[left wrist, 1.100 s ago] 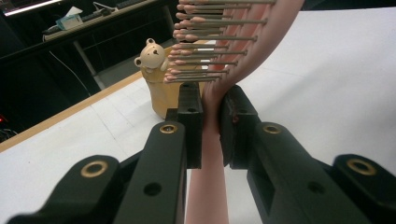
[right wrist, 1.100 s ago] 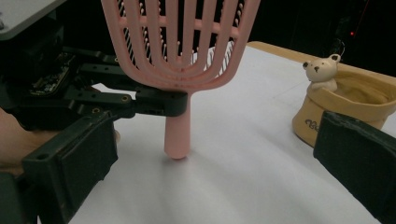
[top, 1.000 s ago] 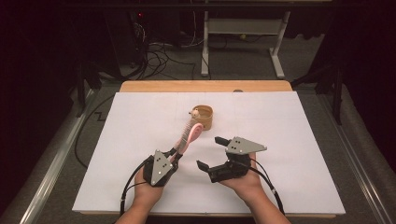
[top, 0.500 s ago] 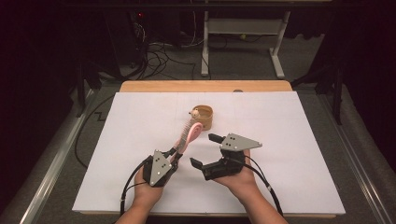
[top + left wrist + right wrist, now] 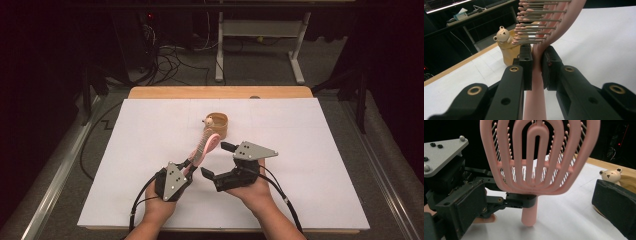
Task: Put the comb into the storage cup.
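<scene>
A white sheet (image 5: 310, 150) covers the table, with a strip of bare wood (image 5: 220, 92) showing along the far edge; the left gripper (image 5: 189, 164) is held in the person's left hand (image 5: 159, 205) near the front of the sheet, and its jaws are clenched on the handle of a pink hairbrush (image 5: 204, 145); in the left gripper view the pink handle (image 5: 537, 75) runs up between the two black jaws, pressed on both sides, with the rows of bristles (image 5: 534, 22) pointing to the left; the brush rises from the gripper, tilted away toward the far side of the table; its head ends just in front of a small tan wooden cup (image 5: 218, 125) with a little bear figure (image 5: 209, 121) on its rim, which stands near the middle of the sheet; the right gripper (image 5: 216, 160), in the right hand (image 5: 252, 187), hovers just beside the left one with its jaws spread wide and nothing between them; in the right gripper view the back of the brush head (image 5: 536, 157) faces the camera, the left gripper (image 5: 520, 200) grips the handle below it, and the bear (image 5: 611, 175) shows at the right edge.
</scene>
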A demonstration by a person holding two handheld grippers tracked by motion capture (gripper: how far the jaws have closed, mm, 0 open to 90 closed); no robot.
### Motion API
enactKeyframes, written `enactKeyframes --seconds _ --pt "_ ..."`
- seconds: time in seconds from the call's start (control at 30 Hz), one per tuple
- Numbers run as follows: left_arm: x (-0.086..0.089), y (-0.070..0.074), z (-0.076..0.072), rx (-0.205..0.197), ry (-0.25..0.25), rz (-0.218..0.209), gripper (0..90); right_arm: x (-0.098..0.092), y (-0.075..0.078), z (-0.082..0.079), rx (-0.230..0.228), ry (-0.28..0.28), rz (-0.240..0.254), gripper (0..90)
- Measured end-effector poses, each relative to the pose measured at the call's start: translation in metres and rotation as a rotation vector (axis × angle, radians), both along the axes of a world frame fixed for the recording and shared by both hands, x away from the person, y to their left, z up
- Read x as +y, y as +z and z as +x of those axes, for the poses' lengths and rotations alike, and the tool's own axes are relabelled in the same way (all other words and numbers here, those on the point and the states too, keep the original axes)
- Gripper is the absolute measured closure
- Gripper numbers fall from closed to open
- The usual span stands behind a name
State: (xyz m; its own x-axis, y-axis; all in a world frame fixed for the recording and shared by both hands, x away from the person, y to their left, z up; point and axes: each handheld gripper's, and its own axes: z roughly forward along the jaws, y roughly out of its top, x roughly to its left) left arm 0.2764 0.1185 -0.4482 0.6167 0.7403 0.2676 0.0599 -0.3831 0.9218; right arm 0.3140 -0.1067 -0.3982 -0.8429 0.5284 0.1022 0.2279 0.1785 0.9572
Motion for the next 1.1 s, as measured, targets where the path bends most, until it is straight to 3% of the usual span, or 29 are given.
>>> enactKeyframes --seconds 1.1 --pt "-0.006 0.001 -0.004 -0.011 -0.016 0.002 80.7 0.011 0.008 0.001 -0.012 0.012 0.053 0.4"
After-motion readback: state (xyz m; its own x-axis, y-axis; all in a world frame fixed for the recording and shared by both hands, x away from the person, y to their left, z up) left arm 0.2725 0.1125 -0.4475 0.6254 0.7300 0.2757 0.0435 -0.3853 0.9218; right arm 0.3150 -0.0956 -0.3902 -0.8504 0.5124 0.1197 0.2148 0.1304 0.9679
